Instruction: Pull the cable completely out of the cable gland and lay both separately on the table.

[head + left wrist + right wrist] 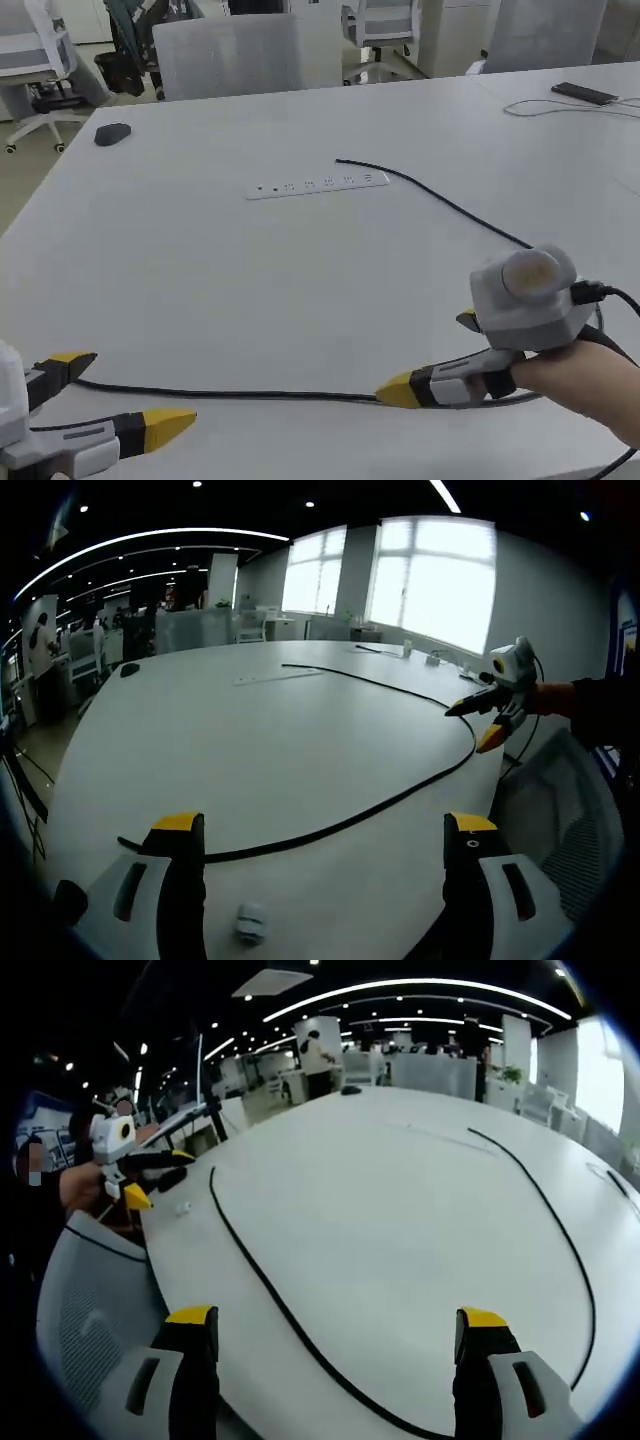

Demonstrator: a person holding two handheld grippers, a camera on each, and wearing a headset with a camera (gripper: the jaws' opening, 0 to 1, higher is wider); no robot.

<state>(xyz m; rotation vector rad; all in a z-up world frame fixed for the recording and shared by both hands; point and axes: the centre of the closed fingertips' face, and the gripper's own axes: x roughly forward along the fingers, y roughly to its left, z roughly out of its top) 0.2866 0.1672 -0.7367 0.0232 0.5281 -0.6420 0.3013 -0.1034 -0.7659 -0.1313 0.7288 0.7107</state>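
My left gripper [325,825] and right gripper [336,1317] gape empty; cable [250,394] and white cable gland [250,920] lie apart on the table [300,280].

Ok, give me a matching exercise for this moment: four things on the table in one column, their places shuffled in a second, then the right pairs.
Things
1. long black cable
2. small white cable gland
3. flat white power strip
4. dark oval computer mouse

Places
A. far left part of the white table, head view
B. middle of the table, by the cable's far end
C. running along the table's near edge
D. lying close in front of the left gripper

Pairs: 1-C, 2-D, 3-B, 4-A
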